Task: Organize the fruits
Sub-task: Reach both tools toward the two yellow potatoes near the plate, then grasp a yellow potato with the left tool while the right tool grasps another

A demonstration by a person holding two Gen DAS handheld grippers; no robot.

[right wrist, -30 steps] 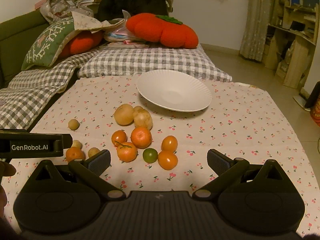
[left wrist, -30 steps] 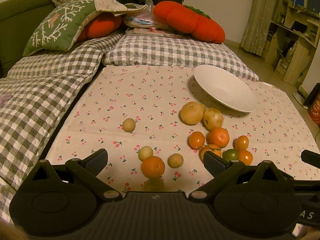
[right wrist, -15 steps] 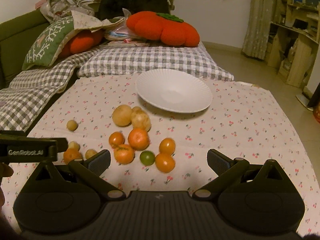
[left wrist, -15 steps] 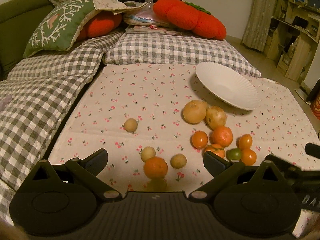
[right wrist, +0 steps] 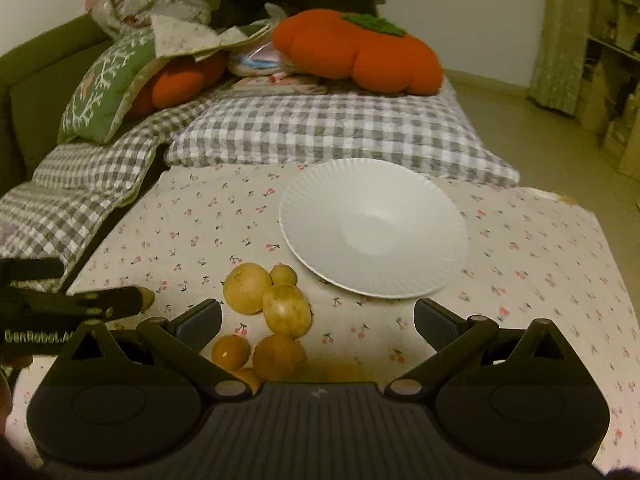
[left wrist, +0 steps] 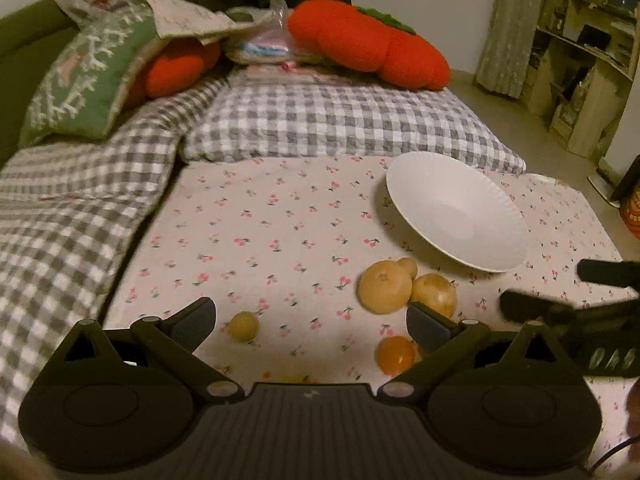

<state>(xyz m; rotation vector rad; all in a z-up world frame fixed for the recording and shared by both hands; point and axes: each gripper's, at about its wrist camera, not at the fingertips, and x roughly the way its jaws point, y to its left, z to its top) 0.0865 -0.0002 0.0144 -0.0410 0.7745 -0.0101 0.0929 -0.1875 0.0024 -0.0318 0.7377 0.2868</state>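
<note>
Where the checked bedding (left wrist: 340,120) ends, a cherry-print cloth (left wrist: 280,224) covers the work surface. On it sits a white ribbed plate (right wrist: 372,228), bare. Just beside the plate's near-left rim lie three yellow fruits (right wrist: 248,288), touching one another. Nearer the cameras are orange fruits (right wrist: 278,356), partly hidden by the right gripper's body. One small yellow fruit (left wrist: 243,326) lies apart to the left. Left gripper (left wrist: 310,320): fingers spread wide, gripping nothing, low over the cloth. Right gripper (right wrist: 318,318): fingers likewise wide, nothing between them, poised above the orange fruits.
</note>
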